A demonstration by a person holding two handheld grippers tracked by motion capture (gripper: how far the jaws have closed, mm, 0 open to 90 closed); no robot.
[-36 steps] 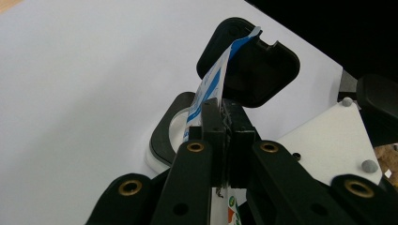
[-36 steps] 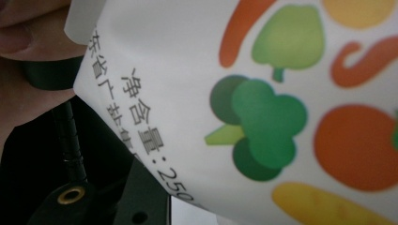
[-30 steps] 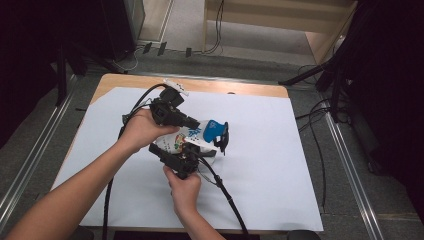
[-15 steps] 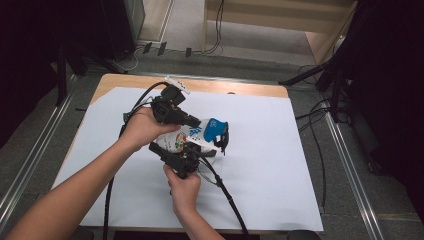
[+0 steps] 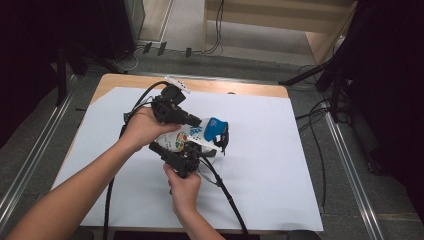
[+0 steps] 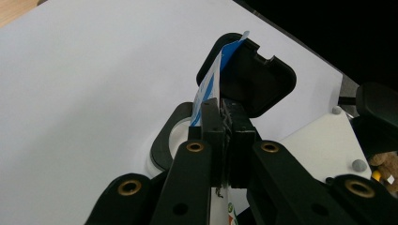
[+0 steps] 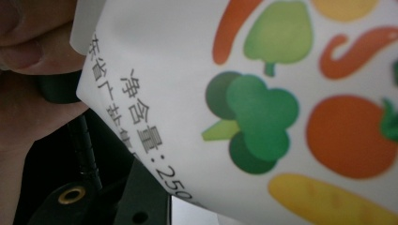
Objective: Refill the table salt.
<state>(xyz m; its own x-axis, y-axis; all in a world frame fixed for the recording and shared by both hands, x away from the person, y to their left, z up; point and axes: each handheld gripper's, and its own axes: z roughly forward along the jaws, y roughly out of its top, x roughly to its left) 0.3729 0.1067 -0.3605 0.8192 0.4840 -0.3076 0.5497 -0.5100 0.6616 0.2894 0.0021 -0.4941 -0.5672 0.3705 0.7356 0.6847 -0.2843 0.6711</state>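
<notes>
White-covered tabletop (image 5: 280,165), mid-centre: left gripper (image 5: 196,121) fingers clamped on pouch (image 5: 192,136) top edge, right gripper (image 5: 192,150) holding its body. Could tear if pulled unevenly.

High view looks down on the bench (image 5: 280,165); both gripper views sit close against the shared pouch (image 5: 192,136).
</notes>
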